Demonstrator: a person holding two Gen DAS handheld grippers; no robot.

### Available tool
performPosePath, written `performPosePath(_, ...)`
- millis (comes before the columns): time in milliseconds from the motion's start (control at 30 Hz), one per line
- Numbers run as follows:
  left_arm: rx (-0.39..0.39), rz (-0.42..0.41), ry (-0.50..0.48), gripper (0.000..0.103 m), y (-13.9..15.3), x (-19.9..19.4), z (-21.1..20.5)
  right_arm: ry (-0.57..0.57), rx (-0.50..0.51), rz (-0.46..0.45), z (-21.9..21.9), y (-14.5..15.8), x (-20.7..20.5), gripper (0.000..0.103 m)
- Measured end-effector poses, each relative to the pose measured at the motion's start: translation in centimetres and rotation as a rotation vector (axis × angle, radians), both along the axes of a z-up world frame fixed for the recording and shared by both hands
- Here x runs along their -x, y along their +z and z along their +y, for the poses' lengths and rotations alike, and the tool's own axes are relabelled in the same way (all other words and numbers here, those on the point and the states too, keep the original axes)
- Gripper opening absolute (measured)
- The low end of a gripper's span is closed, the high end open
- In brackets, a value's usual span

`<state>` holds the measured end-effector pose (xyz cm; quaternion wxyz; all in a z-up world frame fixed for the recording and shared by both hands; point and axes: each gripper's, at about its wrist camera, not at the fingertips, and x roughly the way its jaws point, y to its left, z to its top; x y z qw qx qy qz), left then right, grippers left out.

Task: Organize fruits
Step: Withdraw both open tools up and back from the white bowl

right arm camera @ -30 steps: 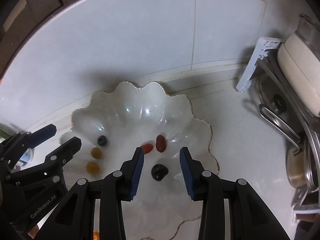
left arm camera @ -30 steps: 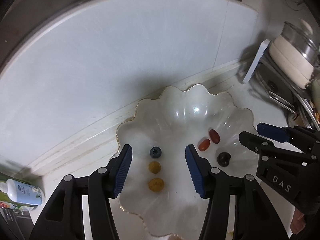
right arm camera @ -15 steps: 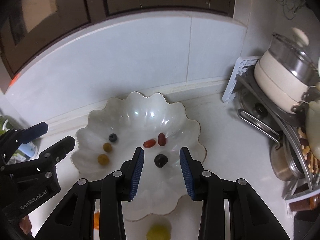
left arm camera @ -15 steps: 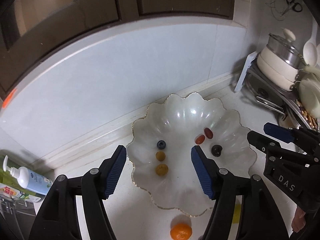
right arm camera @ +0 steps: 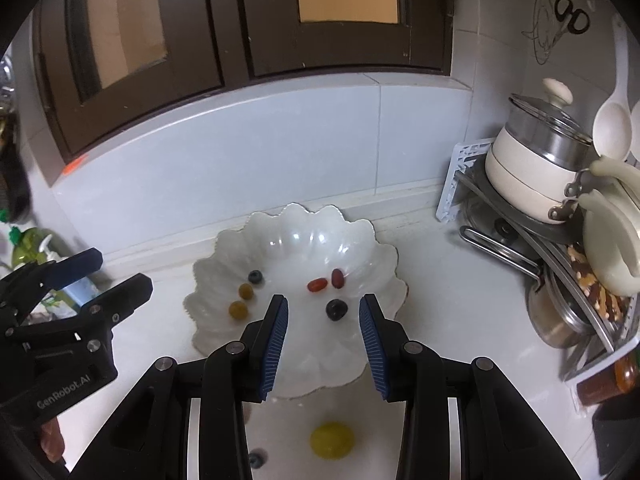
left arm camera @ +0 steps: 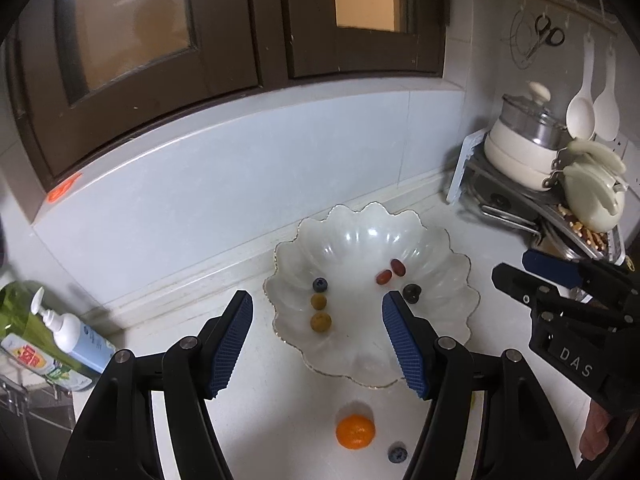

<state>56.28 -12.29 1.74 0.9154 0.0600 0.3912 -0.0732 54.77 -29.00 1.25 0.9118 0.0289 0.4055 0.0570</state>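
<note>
White scalloped bowl (left arm camera: 460,280) of fruits beyond both tongs, left tongs (left arm camera: 316,336) spread, right tongs (right arm camera: 323,340) parted, both empty

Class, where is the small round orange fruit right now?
In the left wrist view, the small round orange fruit lies on the white counter, just outside the scalloped glass bowl's near rim, beside a blueberry.

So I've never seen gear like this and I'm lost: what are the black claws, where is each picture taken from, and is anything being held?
The claws are hand-held grippers, one in each of a person's hands, each carrying a camera that looks along its fingers. One picture is from the left gripper, one from the right gripper. Both are open and hold nothing; the left's jaws have just been opening. On the counter a scalloped bowl holds small fruits. An orange, a blueberry and a yellow fruit lie outside it.
</note>
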Motion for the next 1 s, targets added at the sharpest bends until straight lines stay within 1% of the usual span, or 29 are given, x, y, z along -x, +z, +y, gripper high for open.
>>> performPosePath(133,-0.012,-0.039,0.011,0.067,0.7,2.1,-0.2,0.005,-0.006,-0.026,0.0,0.3,2.1,0.038)
performPosePath(200,-0.013,-0.045,0.013,0.067,0.7,2.9,-0.2,0.014,-0.006,-0.035,0.0,0.4,3.0,0.038)
performPosePath(400,0.02,-0.053,0.03,0.067,0.4,5.6,0.0,0.011,0.006,-0.079,-0.2,0.5,6.1,0.038)
performPosePath(600,0.039,-0.071,0.019,0.067,0.2,8.6,0.1,0.011,0.015,-0.118,-0.3,0.3,9.2,0.038)
performPosePath(667,0.049,-0.078,0.02,0.067,0.2,9.6,0.2,0.01,0.019,-0.145,-0.4,0.5,10.2,0.038)
performPosePath(800,0.057,-0.082,0.02,0.067,0.1,11.1,0.3,0.01,0.021,-0.179,-0.4,0.8,11.8,0.038)
performPosePath(933,0.045,-0.099,0.014,0.067,0.1,12.1,0.7,0.005,0.026,-0.207,0.1,1.0,12.9,0.038)
performPosePath(1000,0.047,-0.098,0.006,0.067,0.1,12.4,0.9,-0.006,0.021,-0.209,0.2,0.9,13.3,0.038)
